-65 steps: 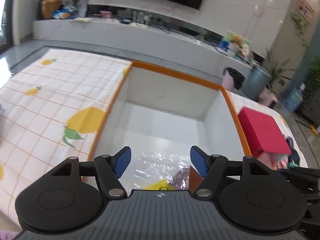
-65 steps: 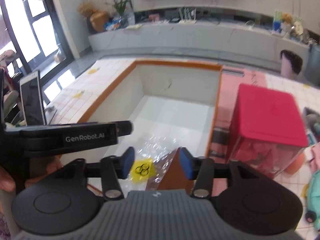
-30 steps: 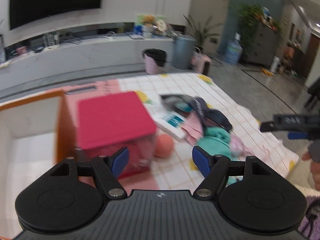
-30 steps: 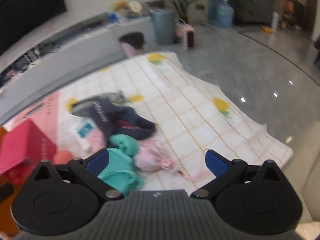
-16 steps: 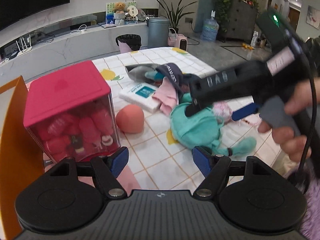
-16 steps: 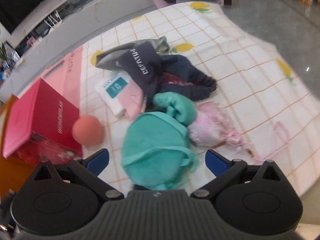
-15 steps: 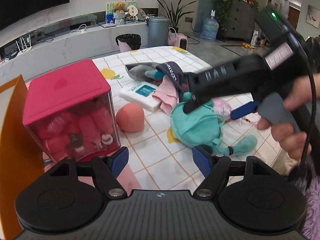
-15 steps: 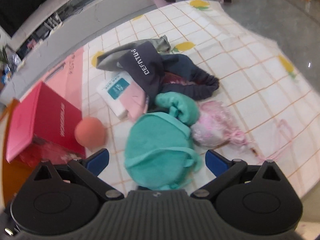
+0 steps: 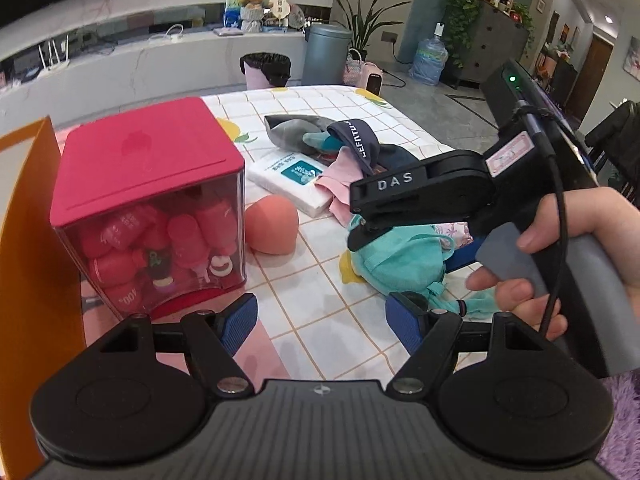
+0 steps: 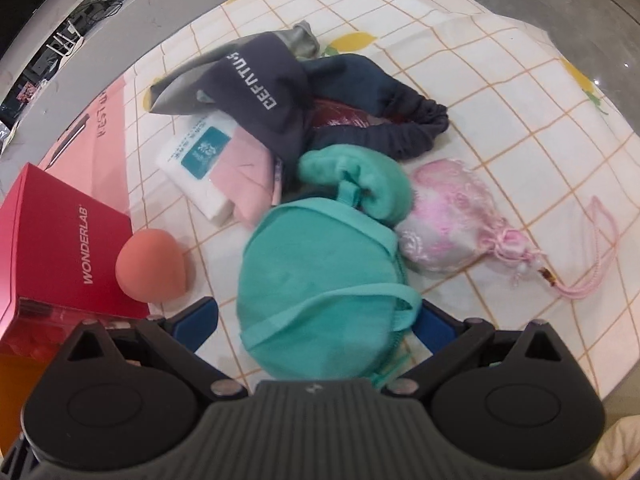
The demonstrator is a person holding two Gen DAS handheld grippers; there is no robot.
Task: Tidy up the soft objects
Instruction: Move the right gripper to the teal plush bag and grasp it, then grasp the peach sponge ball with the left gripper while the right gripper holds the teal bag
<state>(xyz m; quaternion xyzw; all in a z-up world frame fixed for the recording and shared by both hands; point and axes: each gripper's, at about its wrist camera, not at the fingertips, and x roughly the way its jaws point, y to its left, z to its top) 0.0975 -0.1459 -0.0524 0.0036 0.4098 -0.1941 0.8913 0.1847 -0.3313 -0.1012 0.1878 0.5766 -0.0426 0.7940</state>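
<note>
A pile of soft things lies on the checked tablecloth (image 10: 500, 92): a teal fabric pouch (image 10: 320, 284), a pink drawstring pouch (image 10: 452, 224), dark clothing with white lettering (image 10: 264, 80), a pink cloth (image 10: 240, 176), a tissue pack (image 10: 196, 160) and a peach sponge ball (image 10: 152, 266). My right gripper (image 10: 316, 324) is open, its blue fingers on either side of the teal pouch; it also shows in the left wrist view (image 9: 460, 256), low over the pouch (image 9: 400, 256). My left gripper (image 9: 320, 318) is open and empty above the cloth, in front of the ball (image 9: 272, 224).
A red-lidded clear box (image 9: 148, 208) full of pink bottles stands left of the pile. An orange-rimmed bin wall (image 9: 28, 240) is at the far left. The table's edge drops off on the right (image 10: 608, 320). A pink mat (image 10: 92, 120) lies under the box.
My right gripper has dropped lower onto the teal pouch, so its fingers now flank it. The left gripper has come slightly closer to the table.
</note>
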